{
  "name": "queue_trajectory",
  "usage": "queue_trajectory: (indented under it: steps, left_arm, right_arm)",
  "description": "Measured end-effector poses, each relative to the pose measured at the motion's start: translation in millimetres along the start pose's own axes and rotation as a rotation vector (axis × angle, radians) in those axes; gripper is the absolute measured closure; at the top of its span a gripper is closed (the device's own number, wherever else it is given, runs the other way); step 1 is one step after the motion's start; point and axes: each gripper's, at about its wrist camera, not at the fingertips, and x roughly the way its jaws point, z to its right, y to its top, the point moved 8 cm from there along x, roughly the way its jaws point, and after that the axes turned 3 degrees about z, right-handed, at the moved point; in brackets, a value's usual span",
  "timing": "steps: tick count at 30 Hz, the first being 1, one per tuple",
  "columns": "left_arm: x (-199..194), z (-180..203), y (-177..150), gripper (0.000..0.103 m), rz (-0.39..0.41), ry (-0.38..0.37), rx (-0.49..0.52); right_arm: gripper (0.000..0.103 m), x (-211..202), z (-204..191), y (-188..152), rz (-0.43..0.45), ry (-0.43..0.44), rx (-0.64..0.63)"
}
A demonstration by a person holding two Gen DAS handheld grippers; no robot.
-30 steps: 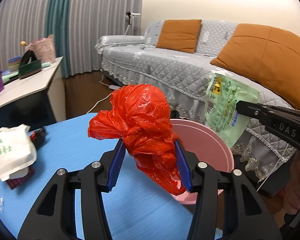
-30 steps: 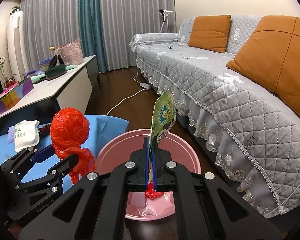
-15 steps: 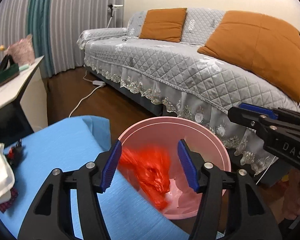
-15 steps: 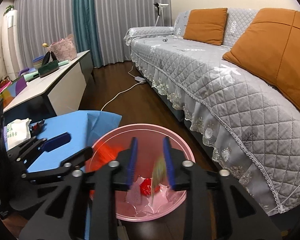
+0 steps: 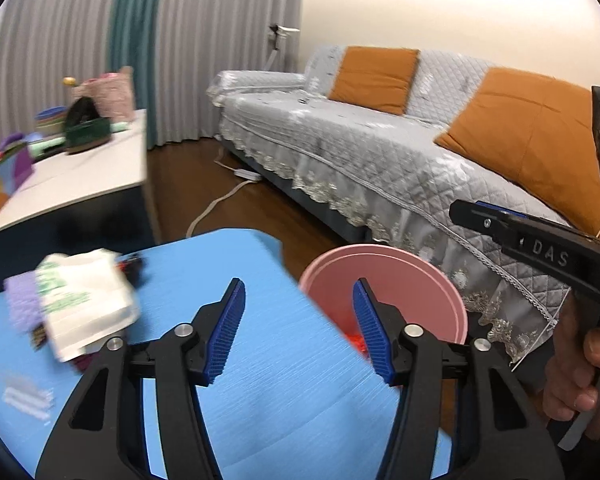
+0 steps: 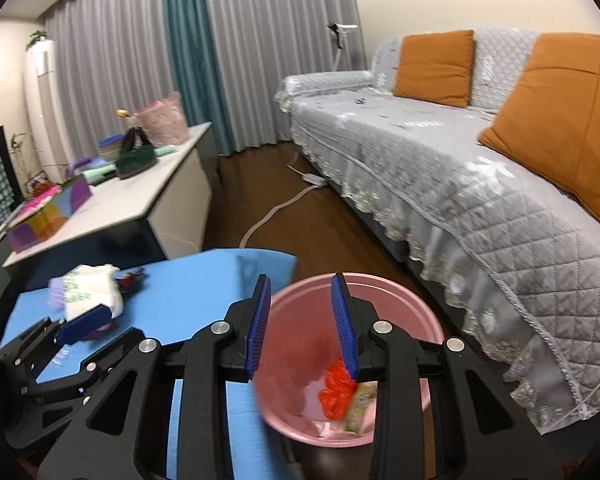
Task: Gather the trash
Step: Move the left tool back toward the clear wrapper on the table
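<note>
A pink bin (image 6: 400, 292) stands on the floor beside the blue table (image 6: 204, 280). In it lie a crumpled red plastic bag (image 6: 334, 386) and a green snack packet (image 6: 360, 404). My right gripper (image 6: 301, 277) hangs above the bin, open with nothing between its pads. My left gripper (image 5: 299, 281) hovers over the table's edge by the bin (image 5: 420, 280). Its jaws are closing on nothing. A sliver of the red bag (image 5: 354, 340) shows past its right finger. A white bag with green print (image 5: 84, 304) lies on the table at the left.
A grey quilted sofa (image 6: 480, 200) with orange cushions (image 6: 432, 68) runs along the right, close to the bin. A white sideboard (image 6: 140, 200) with clutter stands behind the table. A power cable (image 6: 276, 208) trails over the dark wooden floor. A hand (image 5: 580, 380) holds the right gripper's handle.
The left gripper let go of the red bag and the right gripper let go of the green packet; both fell into the bin. Both grippers then lifted back a little.
</note>
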Motion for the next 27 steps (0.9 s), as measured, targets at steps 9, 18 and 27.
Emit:
queue_trajectory:
  steps: [9,18,27]
  left_arm:
    - [-66,-85,-22,0.057,0.025,0.188,-0.091]
    - [-87,-166,-47,0.061,0.025,0.342,-0.198]
    - [-106,-234,-47,0.062,0.075,0.457,-0.293]
  right_arm:
    - [0.070,-7,-84,-2,0.006,0.132,-0.041]
    - [0.070,8,-156,-19,-0.029,0.233,-0.099]
    - [0.070,36,-224,-34,-0.058,0.300,-0.144]
